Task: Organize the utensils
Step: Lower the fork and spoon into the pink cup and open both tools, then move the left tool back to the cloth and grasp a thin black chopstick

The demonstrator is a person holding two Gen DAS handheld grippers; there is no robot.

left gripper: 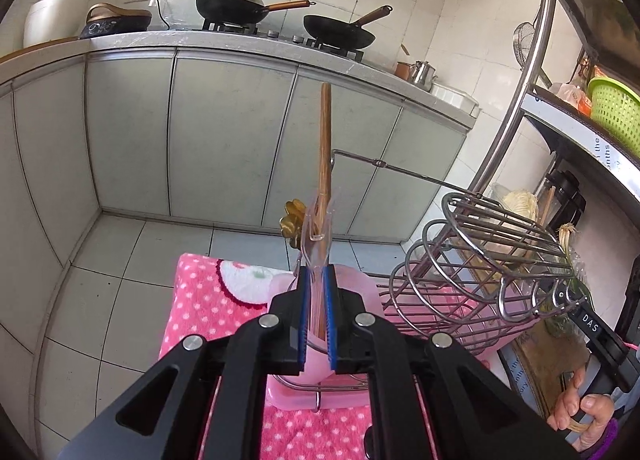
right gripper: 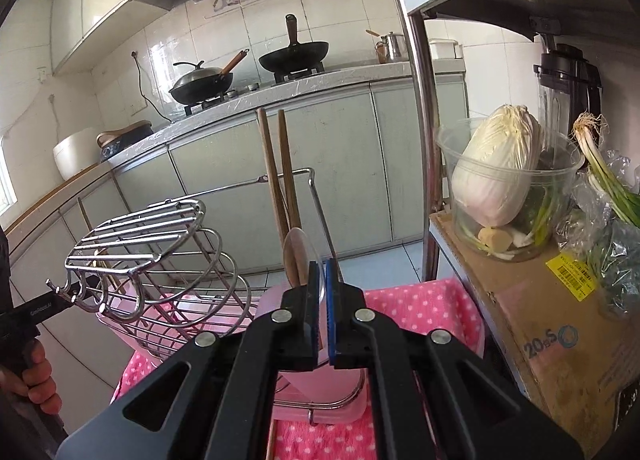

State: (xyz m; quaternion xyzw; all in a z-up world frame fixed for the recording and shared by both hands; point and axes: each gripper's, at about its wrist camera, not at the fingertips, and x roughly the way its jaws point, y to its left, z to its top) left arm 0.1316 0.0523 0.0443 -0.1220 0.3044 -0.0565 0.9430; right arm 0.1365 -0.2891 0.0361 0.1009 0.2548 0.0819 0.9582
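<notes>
**Left wrist view: both claws loaded, hovering over the pink holder**

Closest to the lens, the left gripper [left gripper: 318, 314] is clenched on a pair of wooden chopsticks [left gripper: 325, 164] together with a clear plastic utensil [left gripper: 316, 228]; the blue pads squeeze both, and the sticks rise steeply away from the jaws. A gold ornamental handle end [left gripper: 292, 216] peeks out just beside them, though I cannot tell what it belongs to. Directly under the jaws sits a pink plastic holder [left gripper: 356, 284] inside a metal wire rack [left gripper: 480, 268], all on a pink dotted cloth [left gripper: 200, 300].

From the right wrist view, the right gripper [right gripper: 322, 300] is also closed tight, on a clear plastic spoon [right gripper: 298, 256], with two wooden chopsticks [right gripper: 280, 164] standing up just behind it; whether those sticks are in this claw or are the other claw's pair I cannot say. The same pink holder [right gripper: 276, 300] lies below, the wire rack [right gripper: 160, 244] to its left. A hand [right gripper: 34, 376] grips the other tool's handle at the edge.

My read: this is the depositing step, utensils carried and now poised above the holder. Next calls for lining the lower ends up with the holder's mouth, sinking them in, then letting go, one claw at a time so the tall sticks do not tip against the rack wire.

Further off, a cabbage [right gripper: 504, 164] sits in a tub on a shelf, and two woks [left gripper: 248, 4] rest on the stove.
</notes>
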